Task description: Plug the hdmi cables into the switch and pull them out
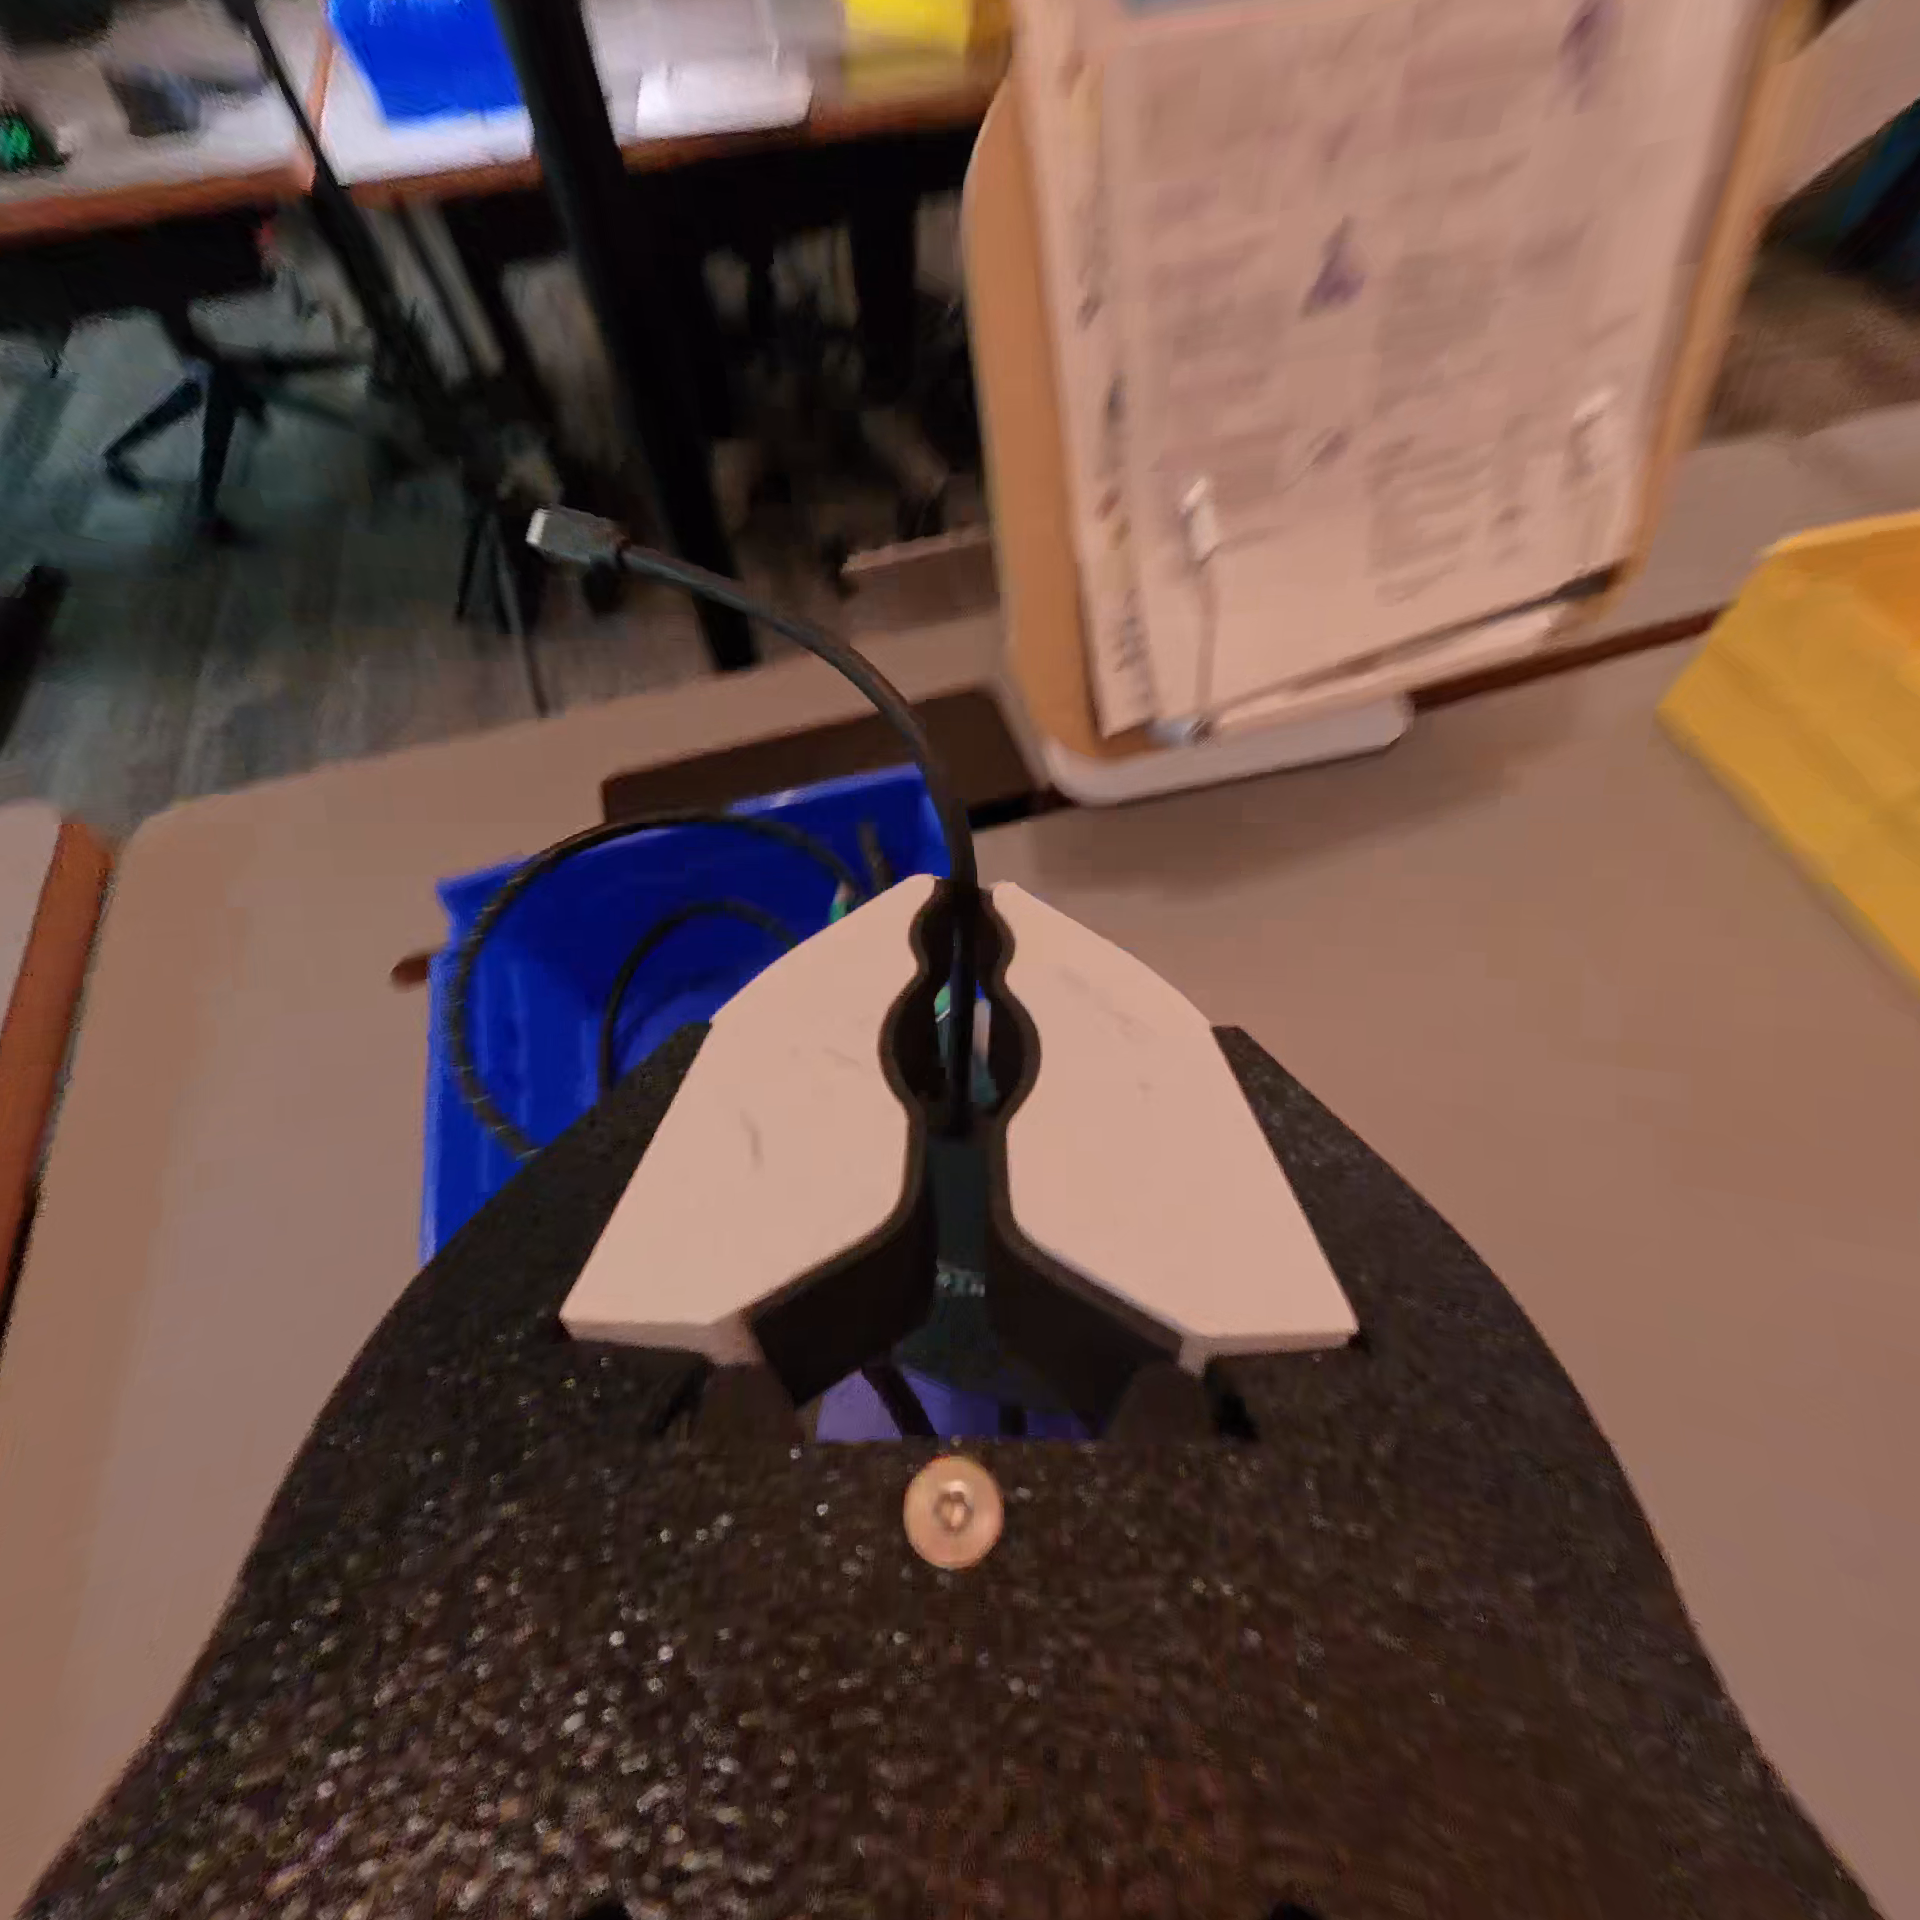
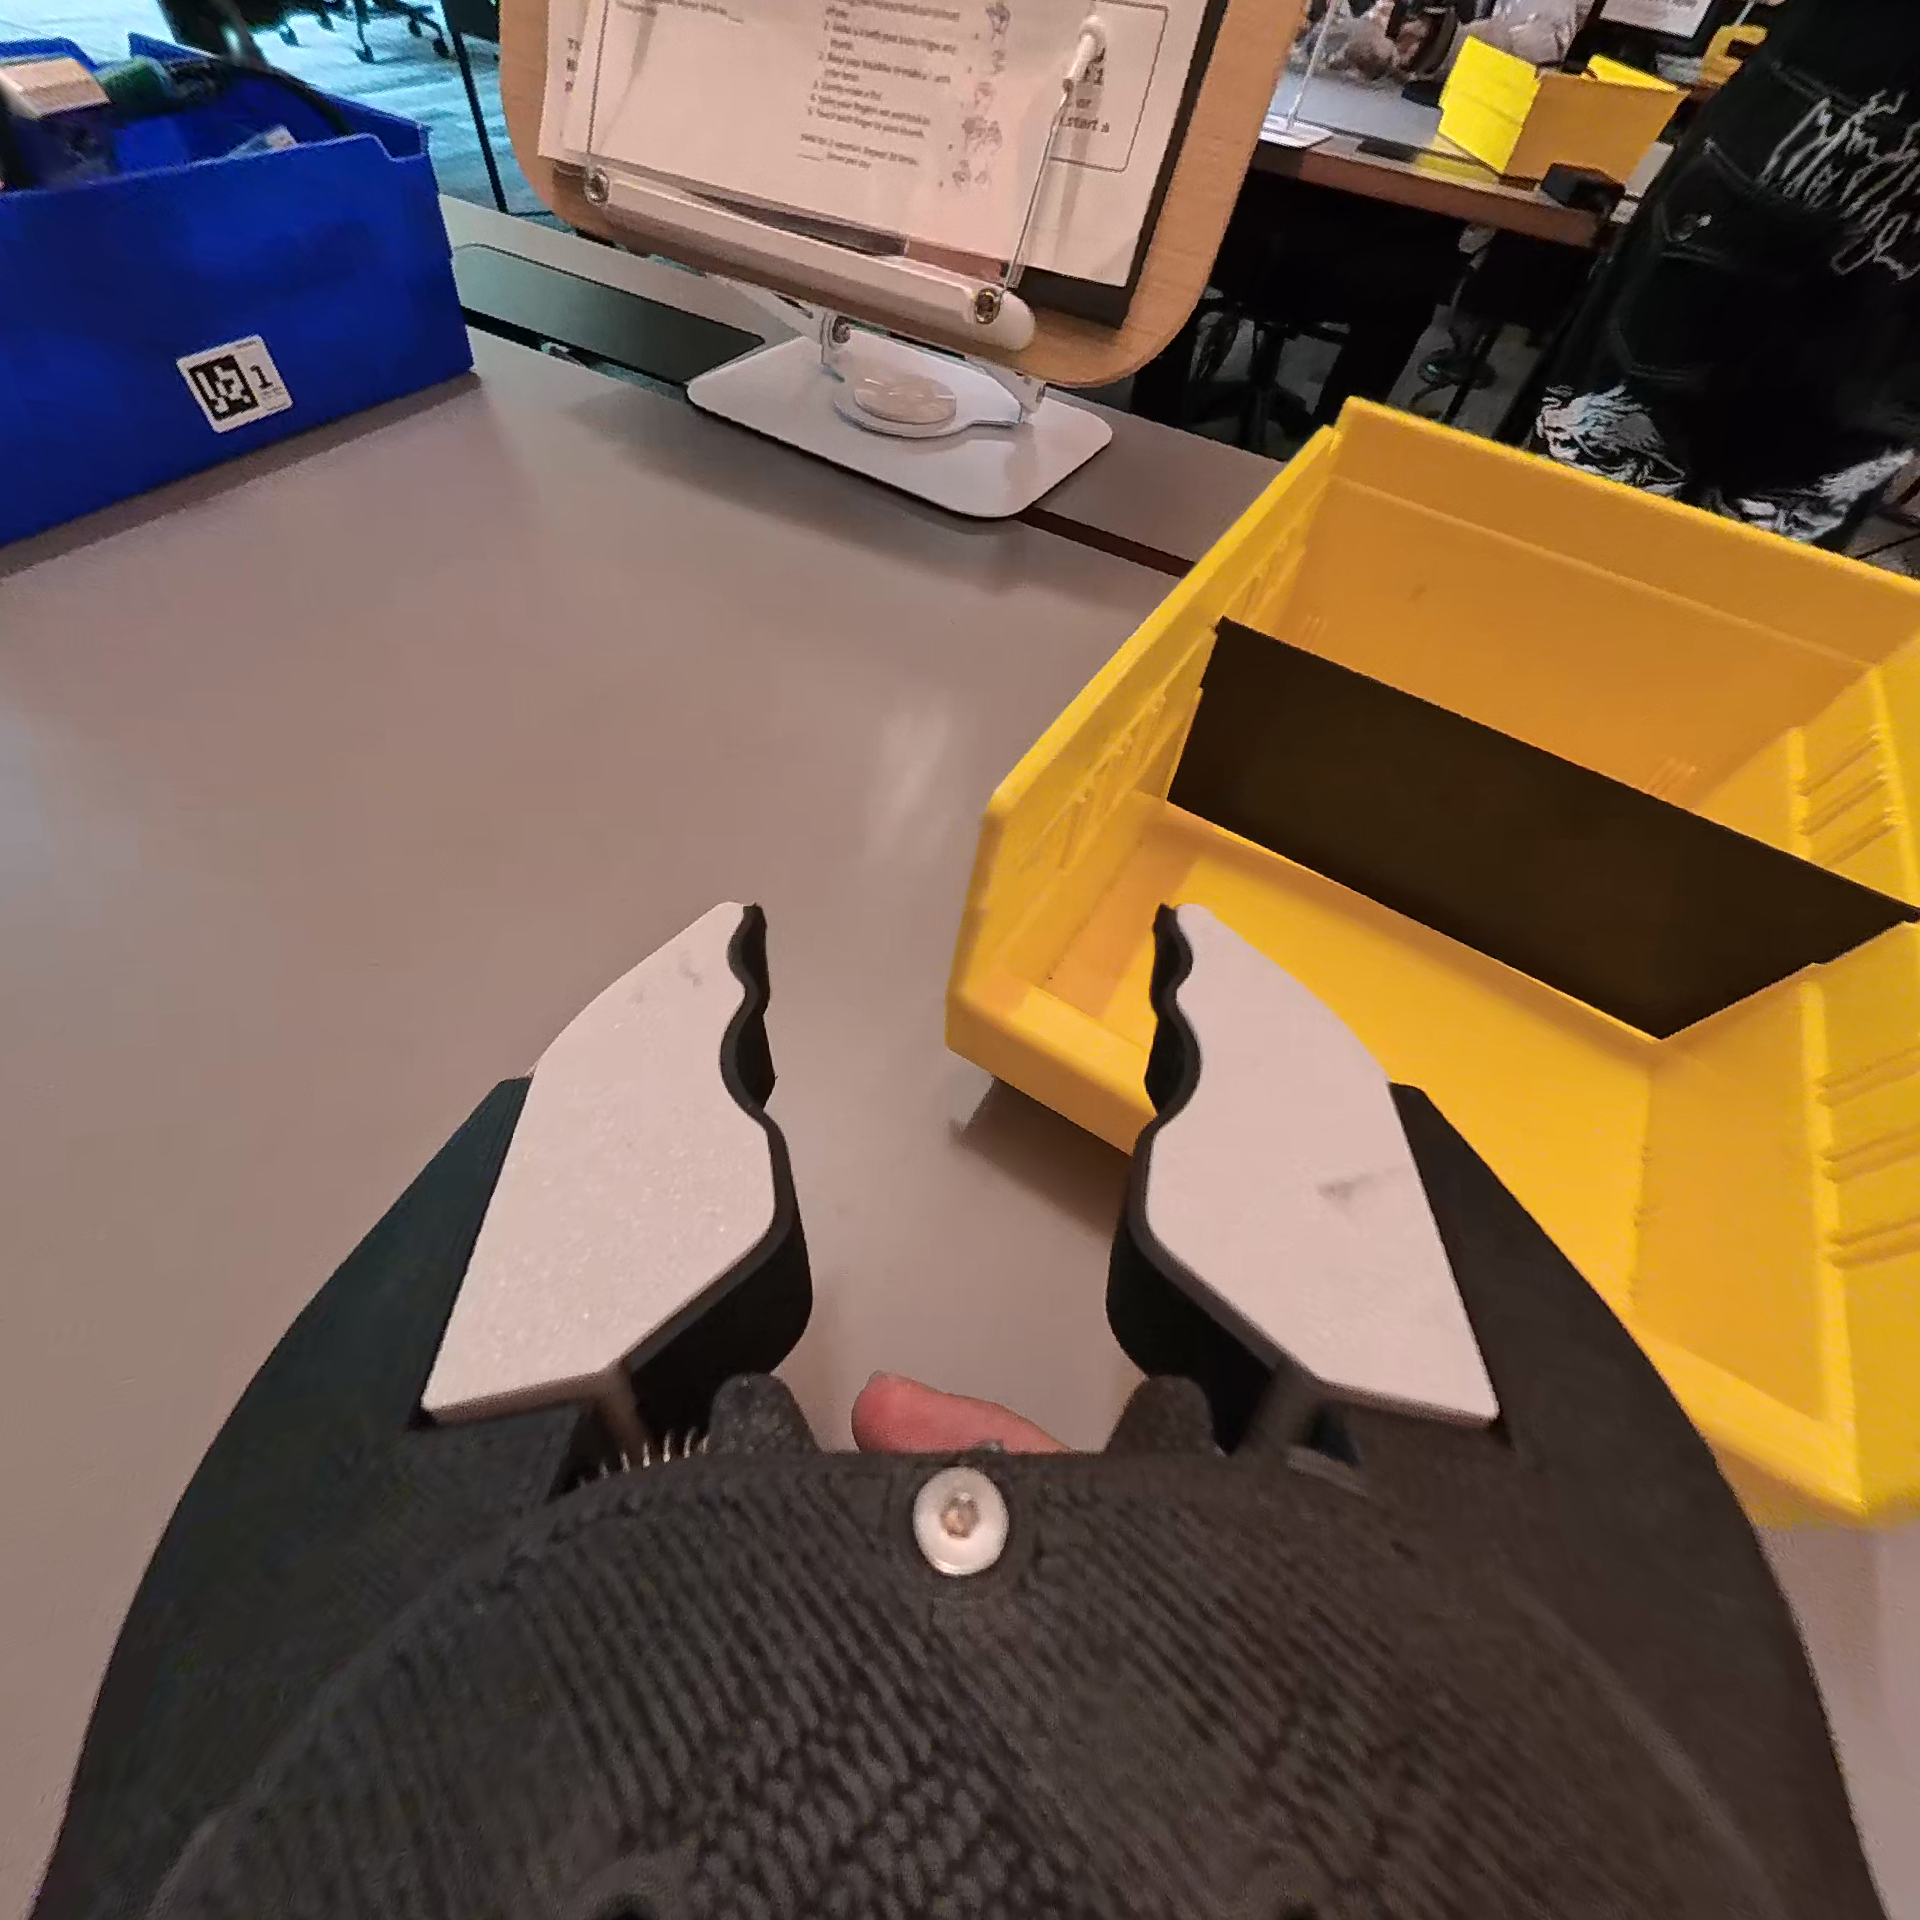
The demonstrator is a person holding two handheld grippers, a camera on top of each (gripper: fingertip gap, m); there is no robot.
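Observation:
My left gripper (image 1: 961,894) is shut on a thin black cable (image 1: 831,655) and holds it above a blue bin (image 1: 540,977). The cable arcs up and to the left from the fingertips and ends in a small grey plug (image 1: 571,535) hanging free in the air. A black part of it sits between the fingers lower down. More black cable (image 1: 623,842) coils inside the blue bin. My right gripper (image 2: 961,925) is open and empty, low over the grey table (image 2: 468,727), just left of a yellow bin (image 2: 1507,935). No switch is visible.
A wooden document stand with papers (image 2: 862,135) on a white base stands at the table's back; it also shows in the left wrist view (image 1: 1351,364). The blue bin (image 2: 208,322) sits far left. The yellow bin holds a black divider (image 2: 1507,831). A person's fingertip (image 2: 935,1418) shows under my right gripper.

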